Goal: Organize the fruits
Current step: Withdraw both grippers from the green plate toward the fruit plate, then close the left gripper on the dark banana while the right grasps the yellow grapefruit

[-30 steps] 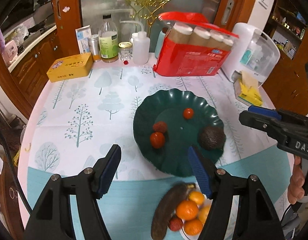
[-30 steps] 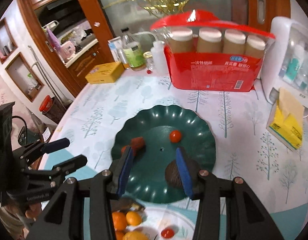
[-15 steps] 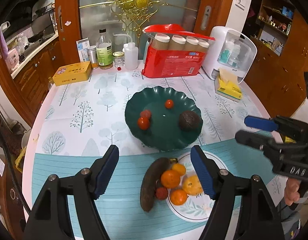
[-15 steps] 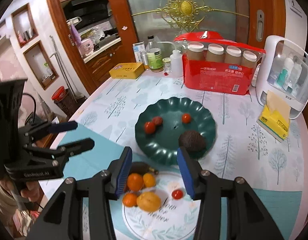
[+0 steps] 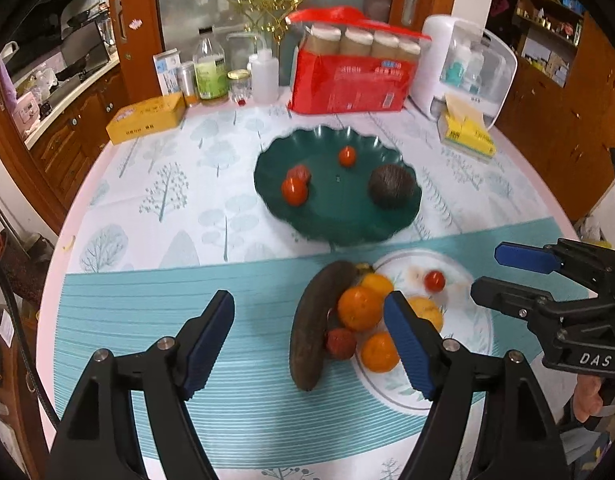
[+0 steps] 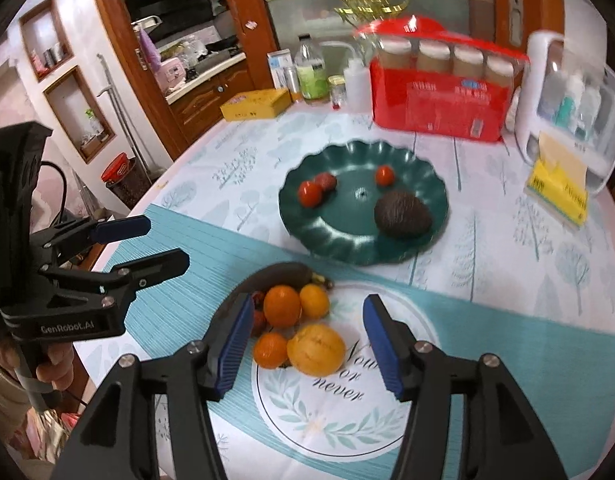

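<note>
Green plate (image 5: 403, 216) holds three tomatoes (image 5: 294, 191), one avocado (image 5: 390, 187).

both grippers (image 5: 309, 338) (image 6: 307, 346) empty, fingers opening

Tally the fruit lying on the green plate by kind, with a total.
Red cherry tomatoes: 2
Bumpy dull-red fruit: 1
Dark avocado: 1
Total: 4
</note>
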`<state>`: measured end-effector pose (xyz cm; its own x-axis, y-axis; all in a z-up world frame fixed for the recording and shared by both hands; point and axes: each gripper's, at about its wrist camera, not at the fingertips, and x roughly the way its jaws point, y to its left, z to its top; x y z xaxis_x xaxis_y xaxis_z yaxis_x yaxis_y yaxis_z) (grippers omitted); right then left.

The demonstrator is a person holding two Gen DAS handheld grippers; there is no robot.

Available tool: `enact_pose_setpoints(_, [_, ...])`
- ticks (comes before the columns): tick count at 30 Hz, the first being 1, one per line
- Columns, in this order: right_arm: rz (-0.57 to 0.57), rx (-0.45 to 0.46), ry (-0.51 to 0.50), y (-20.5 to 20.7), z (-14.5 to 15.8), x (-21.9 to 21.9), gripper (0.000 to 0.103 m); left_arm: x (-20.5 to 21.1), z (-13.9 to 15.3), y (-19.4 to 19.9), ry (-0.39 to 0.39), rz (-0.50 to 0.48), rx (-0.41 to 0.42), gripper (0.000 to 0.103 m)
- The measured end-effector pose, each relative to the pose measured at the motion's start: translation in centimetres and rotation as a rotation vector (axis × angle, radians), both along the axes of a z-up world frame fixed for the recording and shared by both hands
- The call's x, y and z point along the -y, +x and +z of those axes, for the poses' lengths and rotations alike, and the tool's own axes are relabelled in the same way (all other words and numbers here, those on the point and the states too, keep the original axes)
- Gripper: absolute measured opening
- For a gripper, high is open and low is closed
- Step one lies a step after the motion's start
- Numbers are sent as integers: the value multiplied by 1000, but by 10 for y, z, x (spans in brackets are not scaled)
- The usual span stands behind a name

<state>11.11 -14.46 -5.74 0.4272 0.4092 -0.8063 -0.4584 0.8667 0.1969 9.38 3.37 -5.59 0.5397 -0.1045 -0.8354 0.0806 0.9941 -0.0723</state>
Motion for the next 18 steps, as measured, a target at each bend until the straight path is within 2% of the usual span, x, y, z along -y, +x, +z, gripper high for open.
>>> enact_pose_setpoints(10, [-115,-156,36,3,-71,4,57,-11,-66,16,-37,14,-114,76])
enact_pose_setpoints(18, [-159,-226,61,11,-95,3,57,-17,-91,40,-78,11,-174,76])
